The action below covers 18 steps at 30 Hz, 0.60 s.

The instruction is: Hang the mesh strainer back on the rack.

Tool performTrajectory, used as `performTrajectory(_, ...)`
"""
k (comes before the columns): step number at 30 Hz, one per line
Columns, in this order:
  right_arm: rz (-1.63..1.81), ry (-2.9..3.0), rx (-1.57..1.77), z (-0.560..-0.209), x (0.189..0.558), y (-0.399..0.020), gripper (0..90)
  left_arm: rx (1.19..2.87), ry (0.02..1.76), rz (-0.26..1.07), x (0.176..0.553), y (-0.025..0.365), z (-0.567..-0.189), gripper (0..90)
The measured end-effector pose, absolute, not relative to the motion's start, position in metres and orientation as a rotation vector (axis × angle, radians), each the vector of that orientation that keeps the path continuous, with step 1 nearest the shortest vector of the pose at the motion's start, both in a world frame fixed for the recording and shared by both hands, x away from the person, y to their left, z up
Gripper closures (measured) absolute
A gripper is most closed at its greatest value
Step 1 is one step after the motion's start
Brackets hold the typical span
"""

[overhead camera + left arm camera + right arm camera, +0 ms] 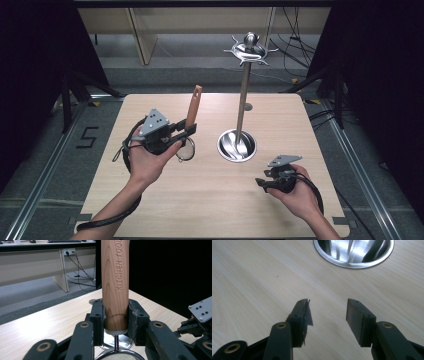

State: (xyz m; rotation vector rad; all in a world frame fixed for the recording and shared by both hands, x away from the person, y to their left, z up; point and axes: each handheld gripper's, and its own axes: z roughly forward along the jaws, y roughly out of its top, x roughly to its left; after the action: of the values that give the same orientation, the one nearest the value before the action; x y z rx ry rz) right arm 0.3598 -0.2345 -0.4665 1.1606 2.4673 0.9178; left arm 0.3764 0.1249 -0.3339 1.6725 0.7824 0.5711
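High view: left gripper [187, 131] holds a strainer [189, 125] by its wooden handle above the bench [210, 200], beside the stand's steel base [237, 145]. Left gripper view: jaws clamp the handle [115, 285]. Right gripper view: right gripper [327, 315] released, empty.

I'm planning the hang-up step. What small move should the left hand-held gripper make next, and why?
Probably carry the strainer up and right toward the stand's hooks: the left hand-held gripper clamps its wooden handle upright, well below and left of them.
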Motion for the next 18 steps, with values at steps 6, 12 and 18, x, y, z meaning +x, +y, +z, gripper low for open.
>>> performTrajectory(6, 0.927, 2.458, 1.159, -0.467, 0.36, -0.235, 53.0, 1.662, 0.762, 0.568, 0.375, 0.12, -0.328, 68.2)
performTrajectory(12, 0.928, 2.452, 1.164, -0.466, 0.36, -0.235, 52.8, 1.663, 0.758, 0.561, 0.376, 0.116, -0.325, 68.2)
performTrajectory(18, 0.956, 2.437, 1.214, -0.467, 0.358, -0.233, 52.8, 1.666, 0.734, 0.593, 0.377, 0.111, -0.322, 68.2)
